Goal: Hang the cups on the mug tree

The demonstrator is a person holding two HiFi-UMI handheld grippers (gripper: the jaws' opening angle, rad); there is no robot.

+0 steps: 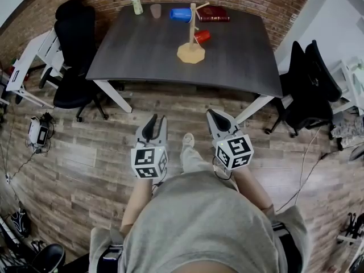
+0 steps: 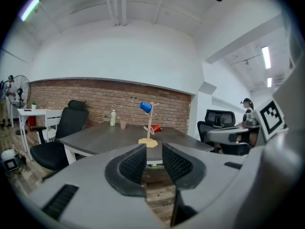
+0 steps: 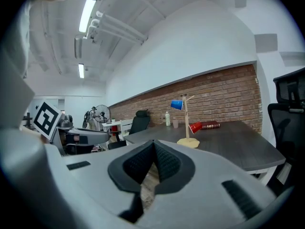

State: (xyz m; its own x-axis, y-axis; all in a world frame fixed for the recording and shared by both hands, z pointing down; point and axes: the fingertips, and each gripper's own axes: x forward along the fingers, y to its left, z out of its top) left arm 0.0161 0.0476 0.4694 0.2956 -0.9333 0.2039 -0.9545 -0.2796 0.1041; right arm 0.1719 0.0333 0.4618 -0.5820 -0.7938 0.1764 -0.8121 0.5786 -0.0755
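left hand-held gripper (image 1: 154,128) jaws apart, right hand-held gripper (image 1: 216,120) closed

Surface (image 1: 142,56): ahead, its far edge against the wall, open floor before it.
Mug tree (image 1: 191,41): on the surface, right of the middle.
Upper cup (image 1: 181,14): high on the tree's left side.
Lower cup (image 1: 202,36): low on the tree's right side.
Book (image 1: 213,13): behind the tree, by the wall.
Bottle (image 1: 136,3): at the far edge, left of the tree.
Tumbler (image 1: 156,11): just right of the bottle.
Office chair (image 1: 74,44): left of the surface.
Two chairs (image 1: 310,84): beyond its right end.
Left gripper (image 1: 153,122), right gripper (image 1: 215,118): side by side over the floor, well short of the surface.
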